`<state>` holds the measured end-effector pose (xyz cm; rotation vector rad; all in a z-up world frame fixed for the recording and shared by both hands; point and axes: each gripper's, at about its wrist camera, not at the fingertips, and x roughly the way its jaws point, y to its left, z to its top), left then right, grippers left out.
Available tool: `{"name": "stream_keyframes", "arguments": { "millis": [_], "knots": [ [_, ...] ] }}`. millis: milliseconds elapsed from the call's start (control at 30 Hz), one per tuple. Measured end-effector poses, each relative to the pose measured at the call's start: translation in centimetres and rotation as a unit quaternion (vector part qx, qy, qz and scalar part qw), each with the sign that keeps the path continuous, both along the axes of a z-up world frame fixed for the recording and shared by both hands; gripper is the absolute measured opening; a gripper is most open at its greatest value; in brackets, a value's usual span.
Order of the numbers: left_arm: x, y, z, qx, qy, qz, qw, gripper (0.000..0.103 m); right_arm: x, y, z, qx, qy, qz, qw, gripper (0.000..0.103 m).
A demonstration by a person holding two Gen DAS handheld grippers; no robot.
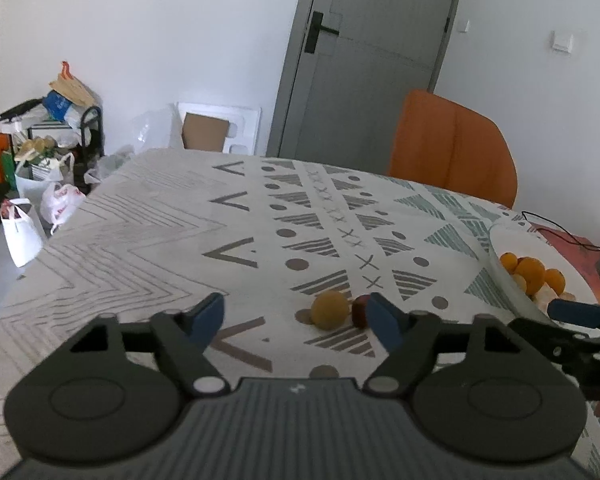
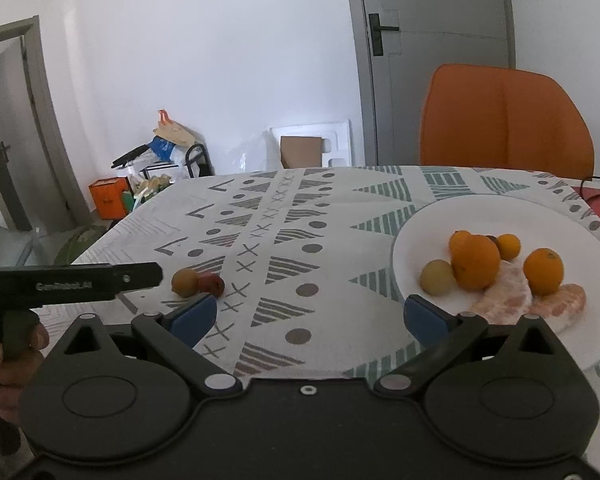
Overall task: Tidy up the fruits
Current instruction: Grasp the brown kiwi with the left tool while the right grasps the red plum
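Our left gripper (image 1: 296, 316) wide, empty; right gripper (image 2: 308, 314) wide too (yellow fruit (image 1: 331, 310), red fruit (image 1: 360, 311) touching on tablecloth (image 1: 140, 232)).

From the left wrist we look low along the open left gripper (image 1: 296, 316) across the patterned tablecloth (image 1: 140, 216) toward the grey door (image 1: 364, 64) at 12 o'clock. The white plate (image 1: 512, 236) sits at 3 o'clock (cut off by the frame edge). From the right wrist we sit a little higher over the right gripper (image 2: 308, 316), the plate near at 2 o'clock. Both views share the tablecloth, plate, door and orange chair (image 2: 504, 120).
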<state>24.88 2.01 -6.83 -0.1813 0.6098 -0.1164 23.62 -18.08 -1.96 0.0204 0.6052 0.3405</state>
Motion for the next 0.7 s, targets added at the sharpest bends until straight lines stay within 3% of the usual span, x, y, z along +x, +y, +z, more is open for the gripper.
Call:
{"name": "stream_keyframes", "arguments": {
  "millis": [233, 400, 700],
  "knots": [
    [1.7, -1.1, -1.3, 0.003, 0.021, -0.020, 0.9996, 0.053, 0.5, -0.1, -0.6, 0.020, 0.015, -0.005, 1.000, 0.100],
    [1.9, -1.3, -1.7, -0.001, 0.029, -0.021, 0.9994, 0.023, 1.7, 0.4, -0.7, 0.087, 0.044, -0.013, 0.995, 0.096],
    [0.9, 0.7, -0.6, -0.003, 0.025, -0.002, 0.9997, 0.023, 2.2, 3.6, -1.1, 0.079, 0.041, 0.019, 0.996, 0.095]
  ]
}}
